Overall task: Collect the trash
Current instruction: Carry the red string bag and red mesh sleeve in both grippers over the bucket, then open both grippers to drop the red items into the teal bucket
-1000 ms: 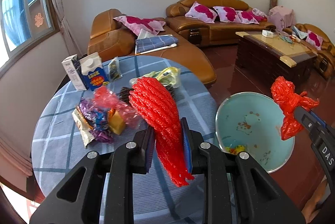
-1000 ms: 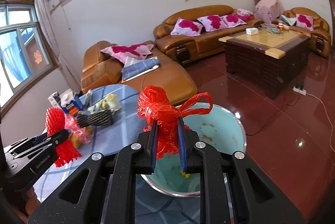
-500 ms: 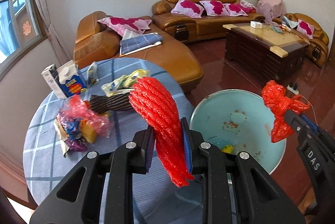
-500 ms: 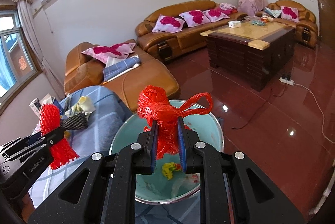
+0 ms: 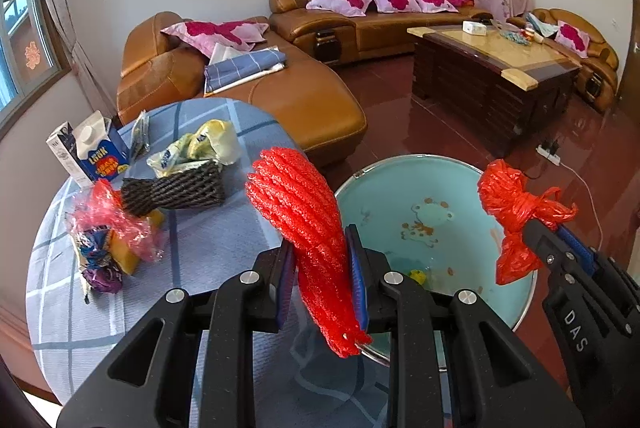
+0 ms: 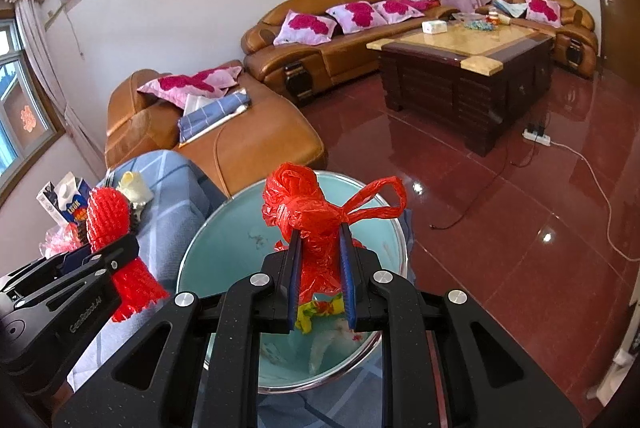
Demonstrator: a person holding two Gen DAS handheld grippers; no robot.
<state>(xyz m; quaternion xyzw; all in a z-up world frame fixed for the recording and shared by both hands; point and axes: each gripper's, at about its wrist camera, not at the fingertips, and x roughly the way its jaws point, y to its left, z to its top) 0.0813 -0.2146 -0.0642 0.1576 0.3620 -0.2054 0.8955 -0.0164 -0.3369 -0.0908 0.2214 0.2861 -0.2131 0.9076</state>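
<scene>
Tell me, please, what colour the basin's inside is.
Light turquoise inside the basin, with brownish stains; clearest from the left wrist.

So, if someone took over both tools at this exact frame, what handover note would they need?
Left tool: shut on the red foam net, held up at the table edge beside the basin.
Right tool: shut on the knotted red plastic bag, held over the basin.
Teal basin: already holds a yellow wrapper and some scraps.
Left to do: drop both held pieces in. On the table remain the black foam net, yellow bag, two cartons, and the wrapper pile.
</scene>
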